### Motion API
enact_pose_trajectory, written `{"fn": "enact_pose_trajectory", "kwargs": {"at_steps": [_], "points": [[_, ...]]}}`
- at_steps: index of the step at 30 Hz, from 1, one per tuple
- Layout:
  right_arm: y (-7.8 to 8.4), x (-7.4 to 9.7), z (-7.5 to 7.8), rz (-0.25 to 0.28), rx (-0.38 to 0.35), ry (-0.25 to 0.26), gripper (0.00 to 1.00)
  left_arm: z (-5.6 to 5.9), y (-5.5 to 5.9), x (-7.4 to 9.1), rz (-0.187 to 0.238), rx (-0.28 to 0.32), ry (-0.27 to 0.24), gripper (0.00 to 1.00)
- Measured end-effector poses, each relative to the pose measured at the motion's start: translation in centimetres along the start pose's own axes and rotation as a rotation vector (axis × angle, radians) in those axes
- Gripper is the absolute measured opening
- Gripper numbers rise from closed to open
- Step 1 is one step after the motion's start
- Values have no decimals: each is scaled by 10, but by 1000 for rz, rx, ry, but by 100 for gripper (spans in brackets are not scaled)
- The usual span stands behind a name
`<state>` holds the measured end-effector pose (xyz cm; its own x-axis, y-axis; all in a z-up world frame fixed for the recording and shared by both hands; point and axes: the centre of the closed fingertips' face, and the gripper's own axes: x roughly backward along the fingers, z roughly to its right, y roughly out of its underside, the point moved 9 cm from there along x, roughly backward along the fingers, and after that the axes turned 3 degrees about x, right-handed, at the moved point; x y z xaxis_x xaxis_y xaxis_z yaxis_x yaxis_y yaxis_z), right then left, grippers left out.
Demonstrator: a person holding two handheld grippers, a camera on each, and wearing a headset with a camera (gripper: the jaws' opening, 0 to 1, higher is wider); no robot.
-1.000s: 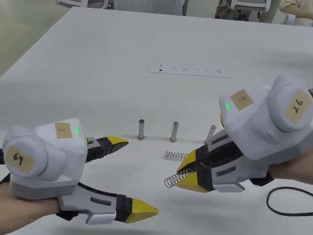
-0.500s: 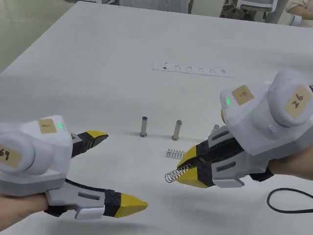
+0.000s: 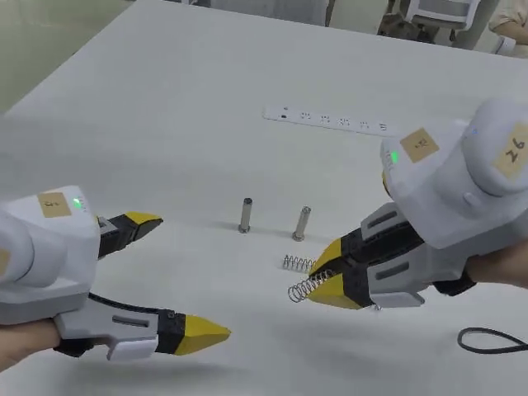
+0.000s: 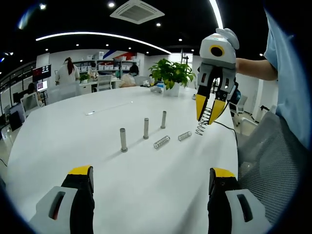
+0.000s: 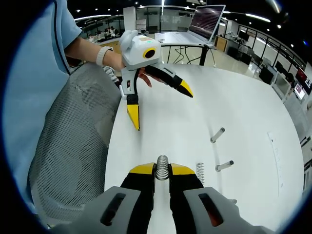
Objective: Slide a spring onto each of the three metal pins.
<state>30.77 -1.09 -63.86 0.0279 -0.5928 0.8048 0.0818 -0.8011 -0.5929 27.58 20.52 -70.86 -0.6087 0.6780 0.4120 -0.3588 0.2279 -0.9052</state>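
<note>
Spring-threading has yet to begin: all three metal pins (image 4: 146, 128) are bare. At near left, the left gripper (image 3: 173, 276) hovers with its jaws spread wide, holding nothing. Right of it, the left pin (image 3: 247, 215) and middle pin (image 3: 303, 223) stand on the table (image 3: 165, 99). A loose spring (image 3: 297, 263) lies just nearer than the middle pin. Right again, the right gripper (image 3: 326, 279) is clamped on one end of the held spring (image 3: 305, 287), raised off the table. It seems best to turn the coil's open end downward, centre it over a pin top, then lower it slowly.
</note>
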Motion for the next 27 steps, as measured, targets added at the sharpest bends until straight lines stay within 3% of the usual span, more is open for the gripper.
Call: {"fn": "enact_pose_trajectory", "kwargs": {"at_steps": [13, 27], "points": [[-20, 6, 45, -85, 69, -16, 7, -2, 0, 0, 5, -7, 3, 93], [-37, 0, 77, -159, 154, -30, 7, -5, 2, 0, -2, -13, 9, 92]]}}
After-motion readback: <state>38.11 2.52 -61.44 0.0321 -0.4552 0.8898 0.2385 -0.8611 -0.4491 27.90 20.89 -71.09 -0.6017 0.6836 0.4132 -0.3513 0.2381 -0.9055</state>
